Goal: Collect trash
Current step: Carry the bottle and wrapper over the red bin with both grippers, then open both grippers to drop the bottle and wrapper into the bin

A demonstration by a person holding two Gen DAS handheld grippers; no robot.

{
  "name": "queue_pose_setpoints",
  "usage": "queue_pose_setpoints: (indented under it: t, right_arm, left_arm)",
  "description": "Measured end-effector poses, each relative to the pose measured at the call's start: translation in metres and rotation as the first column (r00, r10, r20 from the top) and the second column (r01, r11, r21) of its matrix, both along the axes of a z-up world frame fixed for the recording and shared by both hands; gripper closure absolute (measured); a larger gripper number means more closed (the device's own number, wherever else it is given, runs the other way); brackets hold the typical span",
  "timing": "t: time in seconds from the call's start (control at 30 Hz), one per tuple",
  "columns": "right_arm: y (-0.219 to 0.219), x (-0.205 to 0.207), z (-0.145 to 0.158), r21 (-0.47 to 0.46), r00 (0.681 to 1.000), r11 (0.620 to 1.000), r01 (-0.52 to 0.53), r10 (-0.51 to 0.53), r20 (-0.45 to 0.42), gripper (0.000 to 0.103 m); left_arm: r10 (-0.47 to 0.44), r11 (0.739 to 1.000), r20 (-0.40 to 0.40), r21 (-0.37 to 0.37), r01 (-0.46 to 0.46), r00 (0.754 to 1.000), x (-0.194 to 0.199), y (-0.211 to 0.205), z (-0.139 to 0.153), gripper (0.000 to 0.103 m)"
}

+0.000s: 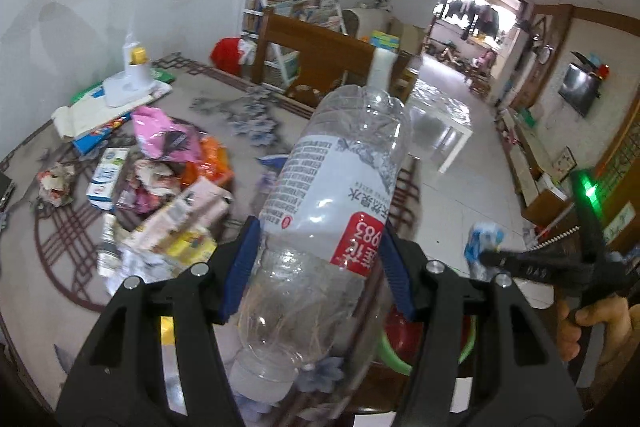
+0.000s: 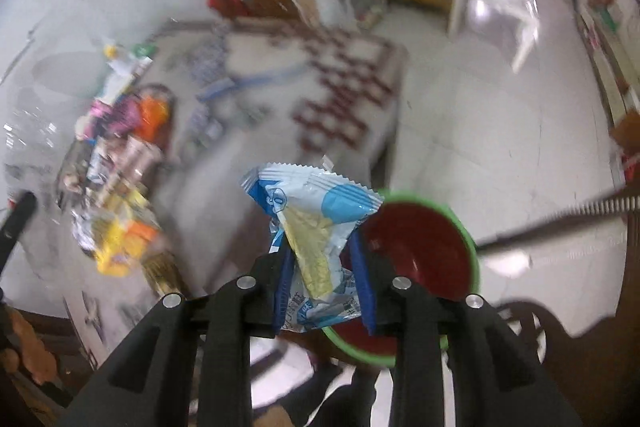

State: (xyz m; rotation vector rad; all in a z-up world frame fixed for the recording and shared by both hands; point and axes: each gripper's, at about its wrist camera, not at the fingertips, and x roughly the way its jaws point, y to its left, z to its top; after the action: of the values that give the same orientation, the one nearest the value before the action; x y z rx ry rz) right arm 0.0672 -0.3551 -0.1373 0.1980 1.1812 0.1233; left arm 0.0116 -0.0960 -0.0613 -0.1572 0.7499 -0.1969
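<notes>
My left gripper is shut on an empty clear plastic water bottle with a white and red label, held above the table edge. My right gripper is shut on a blue and white snack wrapper, held beside a bin with a green rim and a red inside. That bin also shows under the bottle in the left wrist view. The right gripper with its wrapper appears at the right of the left wrist view. A pile of trash lies on the table.
The table wears a patterned cloth. A white desk lamp and boxes stand at its far left. A wooden chair stands behind the table, a white low table on the tiled floor. The right wrist view is blurred.
</notes>
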Motion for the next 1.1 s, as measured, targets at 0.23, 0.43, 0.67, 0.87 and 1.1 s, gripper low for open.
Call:
queue_pose_setpoints:
  t: [0.23, 0.43, 0.67, 0.87, 1.1]
  right_arm:
    - [-0.042, -0.026, -0.012, -0.020, 1.000, 1.000, 0.004, -0.005, -0.026, 0.024]
    - [-0.082, -0.039, 0.008, -0.010, 0.994, 0.996, 0.085, -0.084, 0.064, 0.023]
    - [-0.113, -0.054, 0.045, -0.023, 0.965, 0.986, 0.166, -0.158, 0.211, 0.018]
    - [-0.117, -0.065, 0.058, -0.050, 0.954, 0.987, 0.155, -0.136, 0.265, 0.018]
    - [-0.127, -0.073, 0.058, -0.044, 0.951, 0.985, 0.164, -0.146, 0.273, 0.017]
  left_arm:
    - [-0.063, 0.998, -0.049, -0.015, 0.062, 0.997, -0.007, -0.065, -0.012, 0.046]
    - [-0.140, 0.990, -0.078, 0.021, 0.142, 0.987, -0.014, -0.119, -0.029, 0.046]
    - [-0.215, 0.975, -0.131, 0.034, 0.221, 0.968, -0.006, -0.180, -0.061, 0.046]
    - [-0.236, 0.964, -0.119, 0.093, 0.248, 0.964, -0.007, -0.217, -0.070, 0.023]
    - [-0.181, 0.970, -0.046, 0.156, 0.186, 0.982, -0.020, -0.219, -0.043, 0.022]
